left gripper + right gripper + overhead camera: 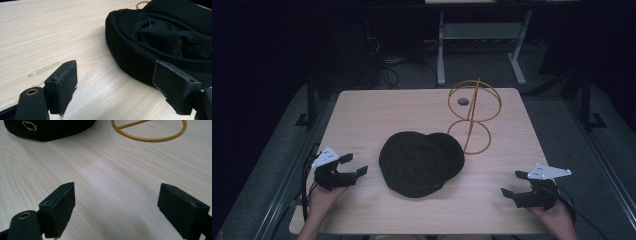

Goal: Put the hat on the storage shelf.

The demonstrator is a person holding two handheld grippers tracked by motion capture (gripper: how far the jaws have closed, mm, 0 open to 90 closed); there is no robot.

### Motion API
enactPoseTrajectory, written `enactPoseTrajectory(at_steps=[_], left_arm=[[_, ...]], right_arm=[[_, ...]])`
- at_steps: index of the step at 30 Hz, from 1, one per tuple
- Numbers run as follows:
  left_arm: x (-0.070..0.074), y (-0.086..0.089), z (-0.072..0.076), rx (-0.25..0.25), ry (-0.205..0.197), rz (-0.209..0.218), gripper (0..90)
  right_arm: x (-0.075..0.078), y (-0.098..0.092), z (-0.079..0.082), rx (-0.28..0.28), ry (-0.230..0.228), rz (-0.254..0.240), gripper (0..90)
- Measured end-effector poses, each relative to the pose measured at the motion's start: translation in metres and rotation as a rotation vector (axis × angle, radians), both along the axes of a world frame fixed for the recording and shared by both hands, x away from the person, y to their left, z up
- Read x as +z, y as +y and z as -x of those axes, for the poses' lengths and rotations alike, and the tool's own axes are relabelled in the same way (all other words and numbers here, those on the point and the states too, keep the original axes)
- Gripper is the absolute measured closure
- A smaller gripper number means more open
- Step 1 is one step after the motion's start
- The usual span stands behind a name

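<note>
Pale wooden table [377,110] carries everything. At its near left edge, the left gripper [354,165], held in the person's left hand [323,199], has its black jaws spread wide with nothing between them; they point toward the soft black fabric cap [419,162], which lies upside down in the middle of the table, near but not touching the jaws. Just behind and right of the cap stands a yellow wire hat stand of two rings [473,115]. At the near right edge, the right gripper [514,183] also gapes wide and empty, well apart from the cap.
</note>
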State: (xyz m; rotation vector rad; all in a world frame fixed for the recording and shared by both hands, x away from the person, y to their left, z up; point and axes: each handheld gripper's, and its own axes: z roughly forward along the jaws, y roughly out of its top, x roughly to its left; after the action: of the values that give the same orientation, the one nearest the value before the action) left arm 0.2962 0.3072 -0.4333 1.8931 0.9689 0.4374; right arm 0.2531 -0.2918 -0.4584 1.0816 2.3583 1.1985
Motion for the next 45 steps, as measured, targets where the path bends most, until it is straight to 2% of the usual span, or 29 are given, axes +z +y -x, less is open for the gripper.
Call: enactPoseTrajectory(at_steps=[5, 8, 10, 12, 16, 20, 26, 32, 39, 41, 45], left_arm=[[0.000, 0.000, 0.000, 0.002, 0.007, 0.001, 19.4], [0.000, 0.000, 0.001, -0.006, -0.002, -0.001, 19.4], [0.000, 0.000, 0.001, -0.008, 0.002, -0.005, 19.4], [0.000, 0.000, 0.001, -0.007, 0.005, 0.001, 19.4], [0.000, -0.001, 0.002, -0.012, -0.003, 0.002, 19.4], [0.000, -0.001, 0.002, -0.011, 0.000, -0.003, 19.4], [0.000, 0.000, 0.001, -0.008, 0.001, -0.001, 19.4], [0.000, 0.000, 0.002, -0.010, -0.001, -0.005, 19.4], [-0.001, 0.002, 0.001, 0.000, -0.003, 0.010, 19.4], [-0.001, 0.002, 0.001, 0.002, -0.001, 0.013, 19.4], [-0.001, 0.003, 0.001, 0.003, 0.000, 0.009, 19.4]], right_arm=[[-0.001, 0.000, 0.001, -0.004, -0.004, 0.000, 14.3], [0.000, 0.001, 0.002, -0.009, 0.007, -0.010, 14.3], [0.003, 0.003, 0.004, -0.008, -0.003, -0.008, 14.3], [0.006, 0.008, 0.004, 0.004, -0.019, -0.003, 14.3], [0.008, 0.013, 0.005, 0.012, -0.009, -0.003, 14.3], [0.011, 0.019, 0.005, 0.038, -0.026, 0.003, 14.3], [0.016, 0.028, 0.000, 0.051, 0.016, -0.015, 14.3], [0.022, 0.033, -0.001, 0.074, -0.002, 0.004, 14.3], [0.033, 0.042, -0.007, 0.100, 0.008, 0.021, 14.3], [0.038, 0.048, -0.007, 0.116, -0.014, 0.032, 14.3], [0.042, 0.054, -0.008, 0.132, -0.017, 0.036, 14.3]])
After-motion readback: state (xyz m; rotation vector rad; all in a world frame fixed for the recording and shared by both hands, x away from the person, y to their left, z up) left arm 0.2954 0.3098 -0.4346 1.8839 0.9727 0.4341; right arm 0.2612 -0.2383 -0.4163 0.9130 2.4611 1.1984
